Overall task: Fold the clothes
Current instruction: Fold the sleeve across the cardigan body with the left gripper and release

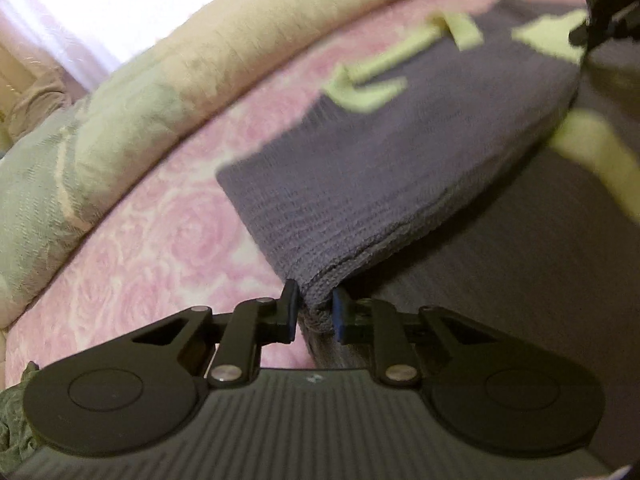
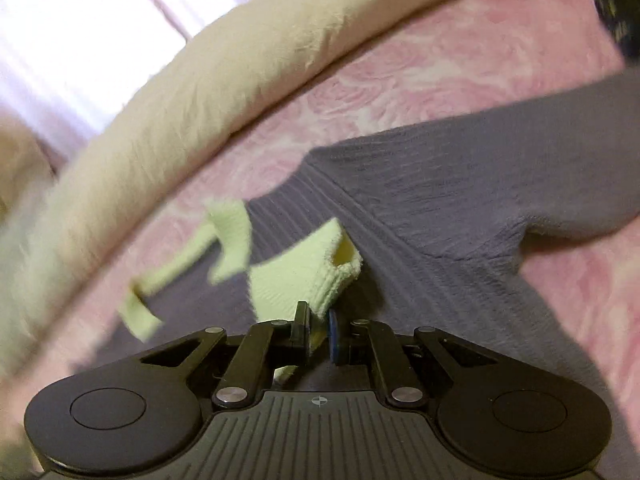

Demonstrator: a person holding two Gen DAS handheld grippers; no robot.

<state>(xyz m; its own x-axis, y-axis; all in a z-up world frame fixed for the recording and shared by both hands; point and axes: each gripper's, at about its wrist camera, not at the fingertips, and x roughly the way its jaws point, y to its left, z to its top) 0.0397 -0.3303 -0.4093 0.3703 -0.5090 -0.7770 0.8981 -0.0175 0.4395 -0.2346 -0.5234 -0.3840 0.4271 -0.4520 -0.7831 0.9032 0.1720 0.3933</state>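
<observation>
A grey knit sweater [image 1: 380, 184] with pale yellow trim [image 1: 372, 92] lies on a pink bedspread. In the left wrist view my left gripper [image 1: 316, 314] is shut on a folded grey edge of it, and the fabric fills the gap between the pads. In the right wrist view the sweater [image 2: 460, 184] spreads ahead, one sleeve [image 2: 560, 168] reaching right. My right gripper [image 2: 318, 330] is shut on the yellow collar piece [image 2: 304, 268]. A yellow strap [image 2: 180, 256] trails off to the left. The right gripper's black body [image 1: 604, 16] shows at the top right of the left wrist view.
The pink rose-patterned bedspread [image 2: 440, 68] runs under everything. A thick cream blanket roll [image 2: 200, 80] lies along the far side, turning pale green [image 1: 40, 184] toward the left. Behind it is a bright window with curtains [image 1: 100, 8].
</observation>
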